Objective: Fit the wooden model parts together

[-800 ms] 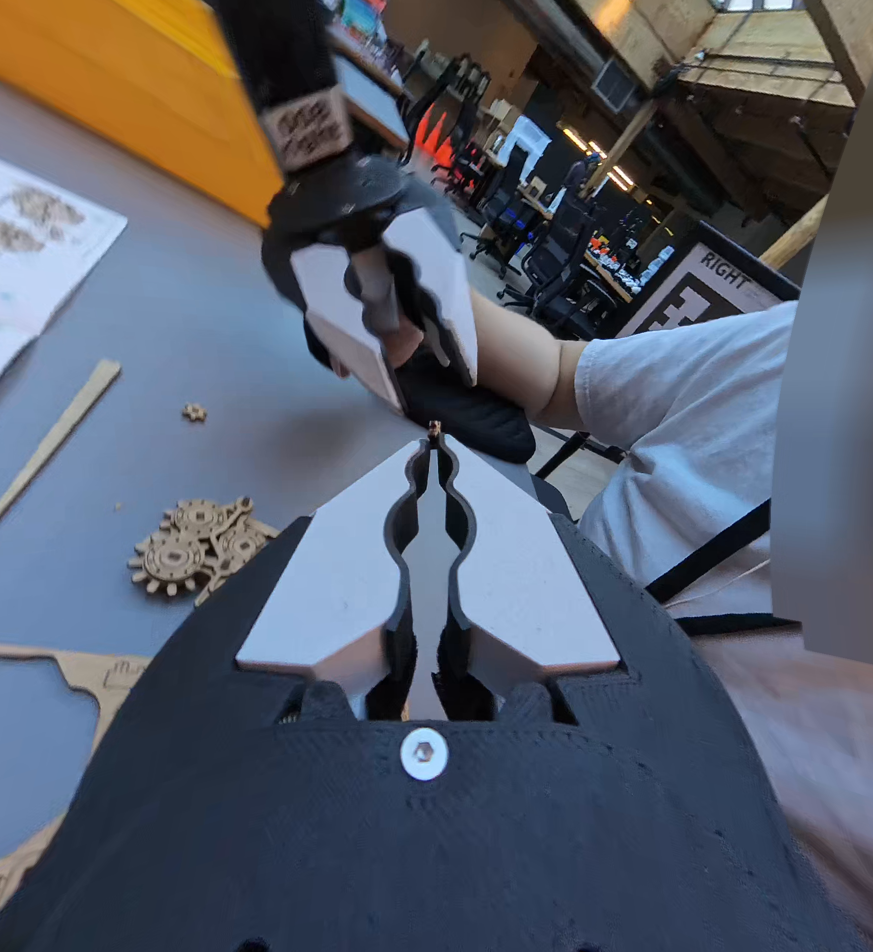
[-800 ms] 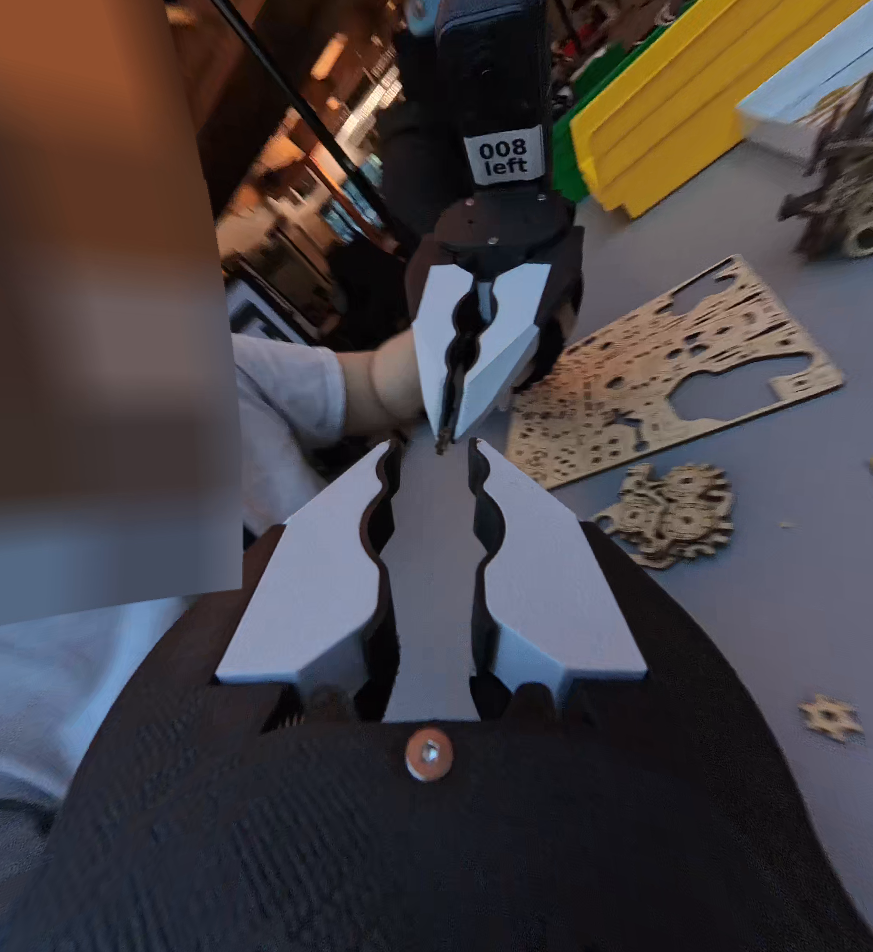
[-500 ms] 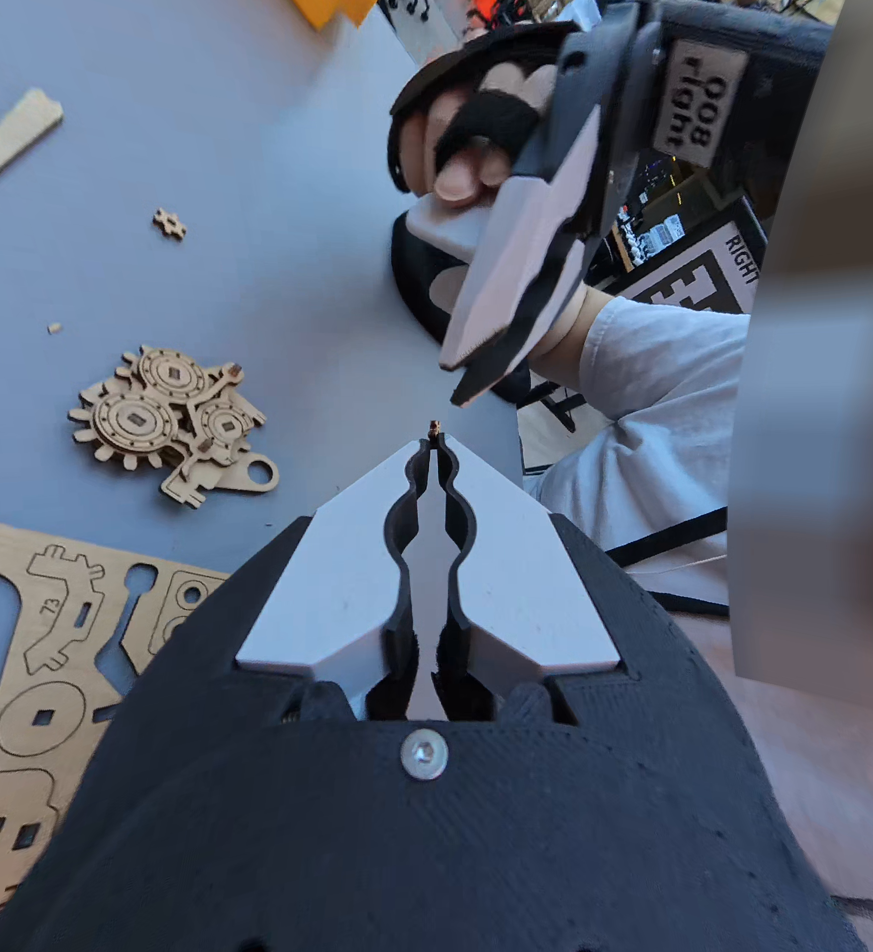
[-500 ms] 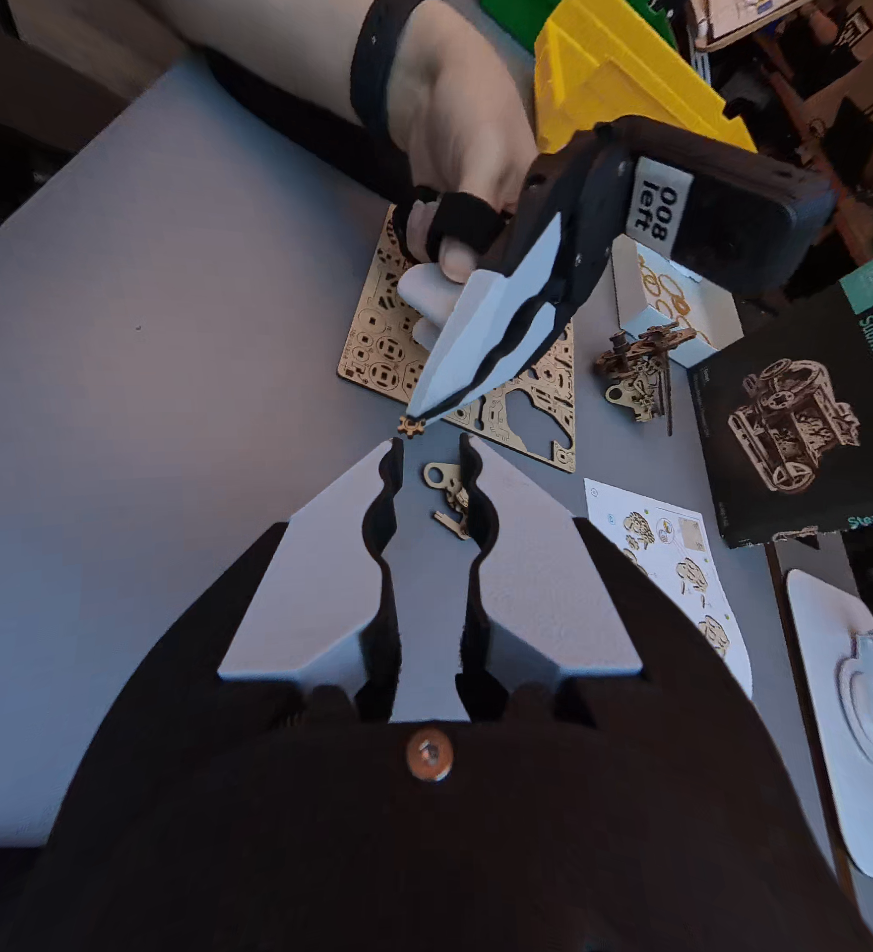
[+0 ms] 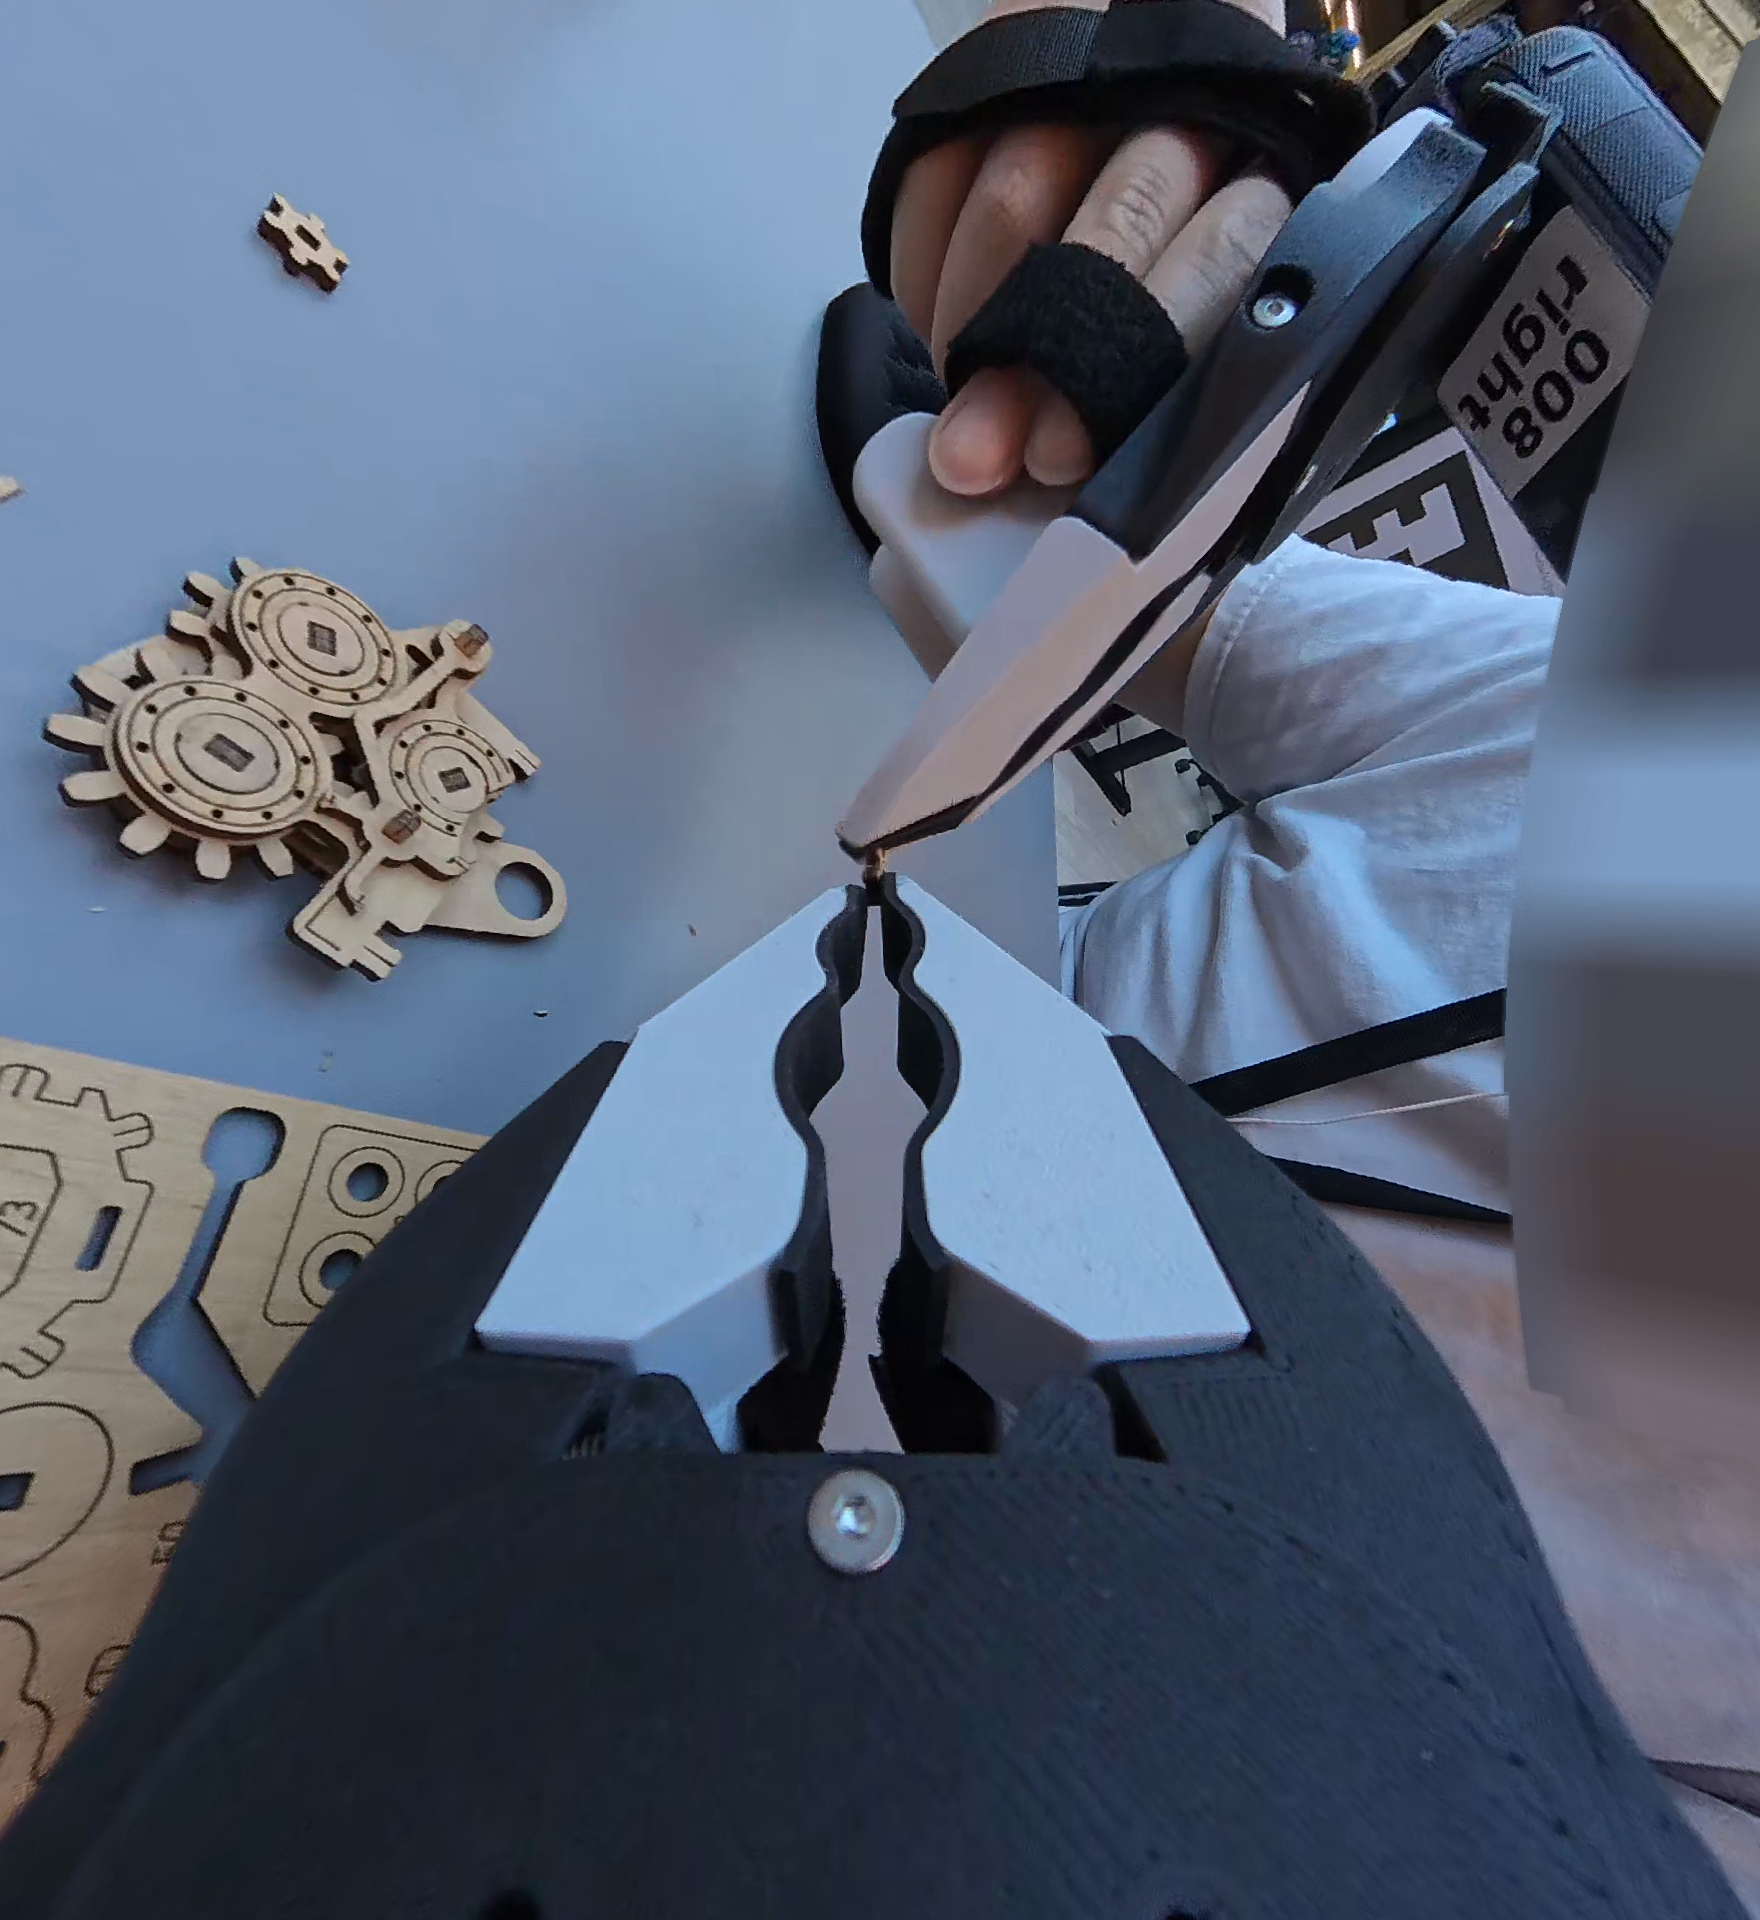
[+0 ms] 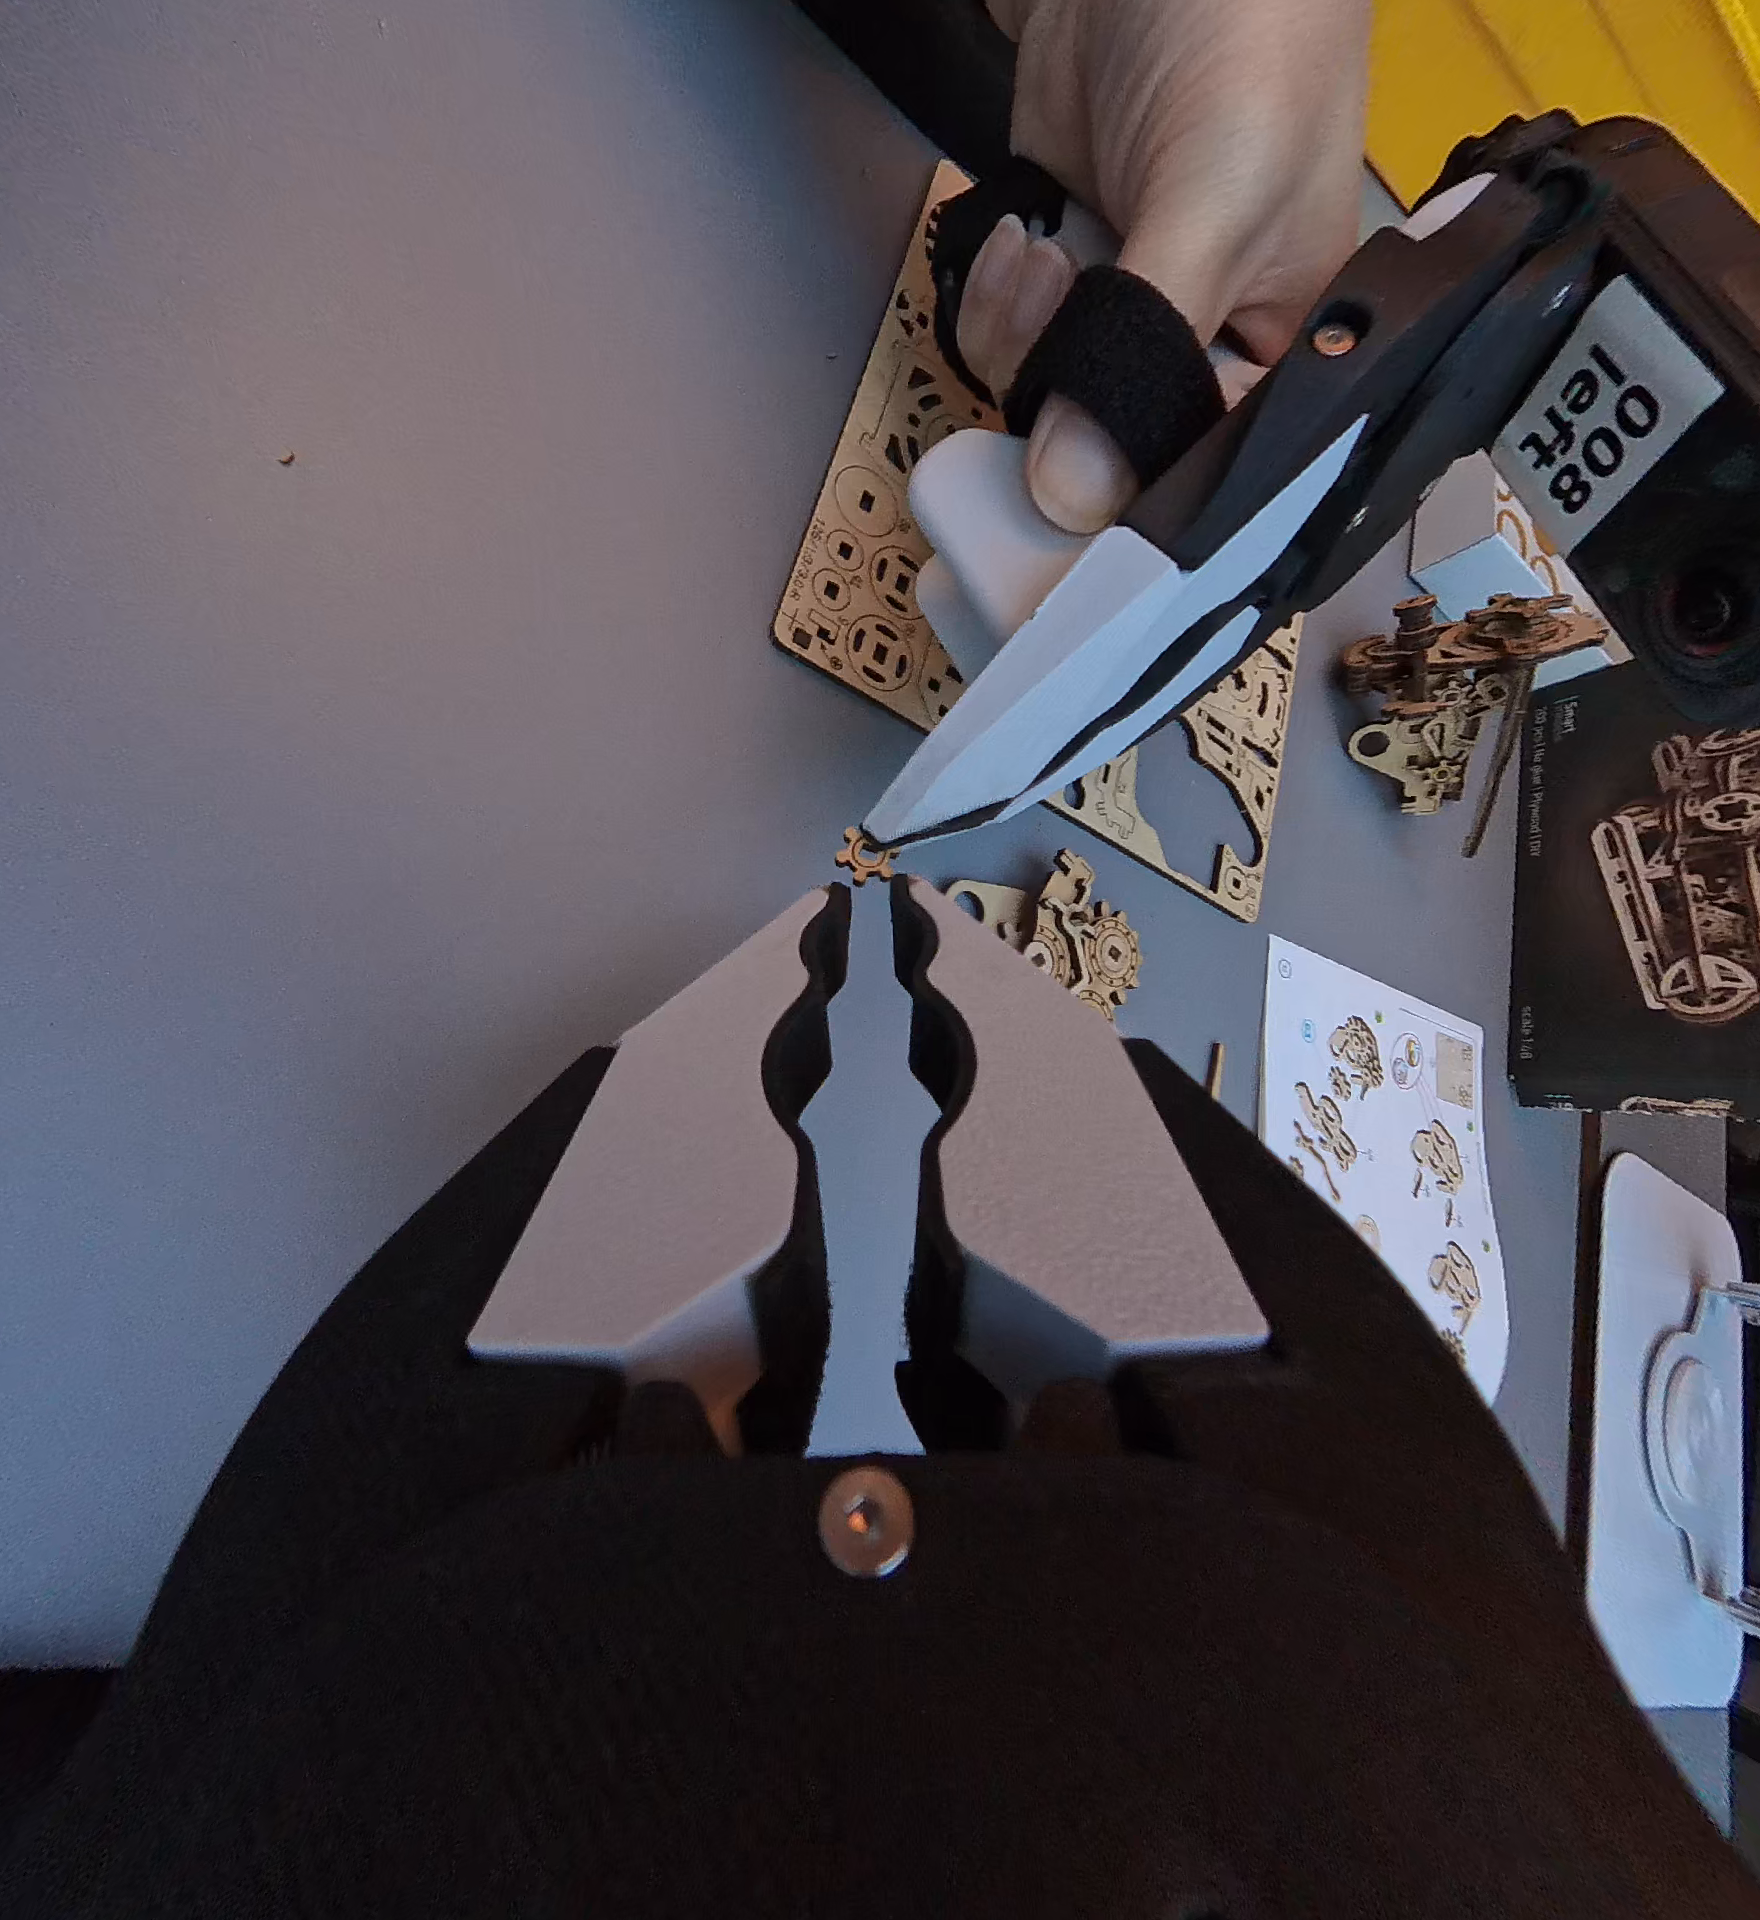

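My left gripper is shut on a tiny wooden gear, pinched at the very fingertips and held above the grey table. In the left wrist view the gear shows only edge-on. My right gripper is slightly open and empty, its tips just below the gear, almost touching it. In the left wrist view the right gripper comes down from the upper right, tip to tip with the left. In the right wrist view the left gripper does the same.
A flat wooden gear assembly lies on the table beside a laser-cut sheet. A loose small gear lies farther off. A partly built model, a black box, an instruction sheet and a yellow bin lie to the right. My left and right fingertips are right by each other. The partly built model is about equally far from each gripper, around 25 cm.
Both grippers have tilted down from facing the room to facing the table. The right gripper's jaws have narrowed and its tips have closed in on the gear that the left gripper holds.
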`<state>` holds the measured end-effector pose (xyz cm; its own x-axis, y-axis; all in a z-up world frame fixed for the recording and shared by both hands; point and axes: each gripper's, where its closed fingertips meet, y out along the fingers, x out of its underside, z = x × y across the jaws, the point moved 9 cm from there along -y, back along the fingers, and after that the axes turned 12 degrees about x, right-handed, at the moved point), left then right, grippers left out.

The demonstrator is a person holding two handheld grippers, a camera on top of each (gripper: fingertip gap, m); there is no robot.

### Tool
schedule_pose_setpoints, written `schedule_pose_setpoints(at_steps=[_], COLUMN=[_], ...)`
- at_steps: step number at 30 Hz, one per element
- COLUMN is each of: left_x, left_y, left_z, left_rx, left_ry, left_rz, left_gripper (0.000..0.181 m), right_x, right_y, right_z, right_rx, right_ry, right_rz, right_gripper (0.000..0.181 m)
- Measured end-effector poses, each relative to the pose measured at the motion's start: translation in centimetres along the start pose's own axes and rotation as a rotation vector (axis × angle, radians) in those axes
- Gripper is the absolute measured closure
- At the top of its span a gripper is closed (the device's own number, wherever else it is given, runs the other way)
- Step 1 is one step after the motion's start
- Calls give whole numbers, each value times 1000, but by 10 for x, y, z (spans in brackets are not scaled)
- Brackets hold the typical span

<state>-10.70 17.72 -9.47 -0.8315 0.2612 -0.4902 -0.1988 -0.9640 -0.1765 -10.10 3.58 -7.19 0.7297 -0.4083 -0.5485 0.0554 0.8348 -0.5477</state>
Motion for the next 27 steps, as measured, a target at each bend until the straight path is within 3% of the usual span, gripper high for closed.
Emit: schedule_pose_setpoints(at_steps=[1,21,27], left_x=[0,-3,-4], left_y=[1,-4,-10], left_z=[0,-5,-6], left_rx=[0,-52,-77], left_ry=[0,-4,-12], left_rz=[-3,43,71], left_gripper=[181,181,181], right_x=[0,-2,-2], right_y=[1,6,4], right_z=[-1,2,7], right_rx=[-6,56,97], right_ry=[5,11,41], right_rz=[6,-99,-110], right_gripper=[174,175,163])
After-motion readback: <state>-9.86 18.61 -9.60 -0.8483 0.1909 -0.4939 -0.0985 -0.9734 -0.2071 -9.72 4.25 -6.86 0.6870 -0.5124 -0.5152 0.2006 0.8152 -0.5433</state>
